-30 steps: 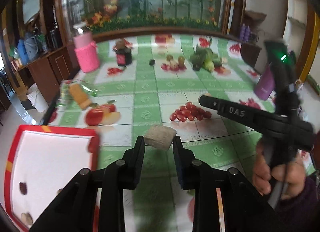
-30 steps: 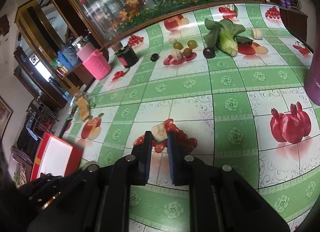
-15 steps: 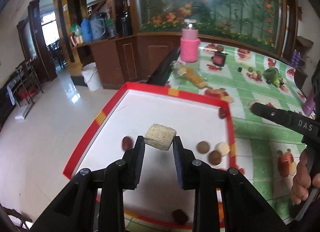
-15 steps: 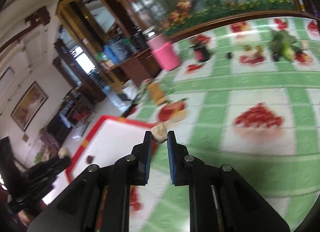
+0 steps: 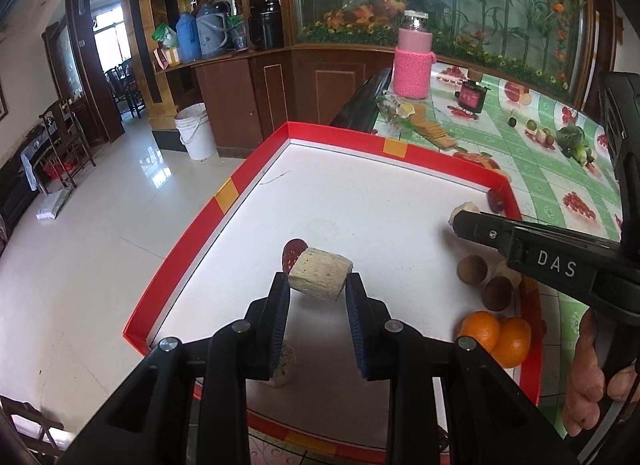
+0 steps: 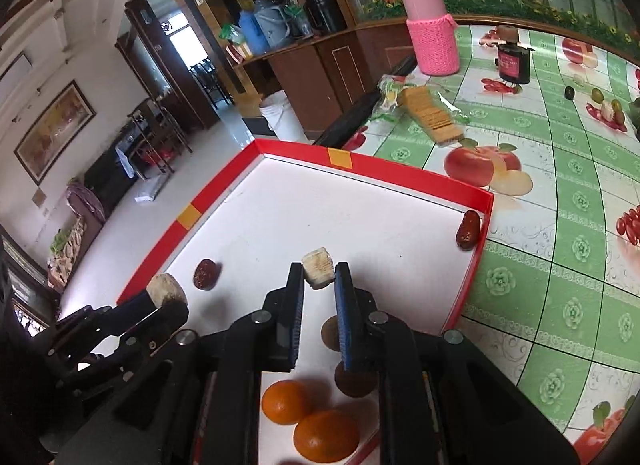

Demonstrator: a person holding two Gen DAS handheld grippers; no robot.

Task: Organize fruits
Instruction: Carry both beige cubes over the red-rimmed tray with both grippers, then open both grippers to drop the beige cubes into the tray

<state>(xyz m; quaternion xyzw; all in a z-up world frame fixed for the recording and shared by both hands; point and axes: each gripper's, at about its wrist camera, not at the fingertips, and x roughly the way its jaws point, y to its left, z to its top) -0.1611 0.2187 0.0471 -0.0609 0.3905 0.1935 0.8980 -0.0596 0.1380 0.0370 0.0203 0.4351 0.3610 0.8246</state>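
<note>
My left camera shows the left hand-held gripper (image 5: 318, 291) clamped on a pale, rough cylinder chunk (image 5: 321, 279), held above the white floor of the red-rimmed tray (image 5: 182, 241); only this view catches the speckled lump (image 5: 285, 365) lying under its left finger, and the person's hand (image 5: 592, 381) on the other handle. My right camera shows the right hand-held gripper (image 6: 318, 283) pinching a smaller pale cube (image 6: 318, 273) over the same tray, and only here do I see clearly the red date (image 6: 468, 229) tucked into the far right corner. The tray overhangs the near edge of the tabletop (image 6: 560, 265), with floor below on its left; the middle and far left of the tray are bare white, giving room to move. Inside it lie a dark red date (image 6: 206, 273) near the left wall, two oranges (image 6: 308, 421) touching each other at the near right, and two brown round fruits (image 5: 484, 281) just beyond them. On the tabletop past the tray sit a cracker packet (image 6: 430, 115) and a pink-sleeved flask (image 6: 432, 37).
</note>
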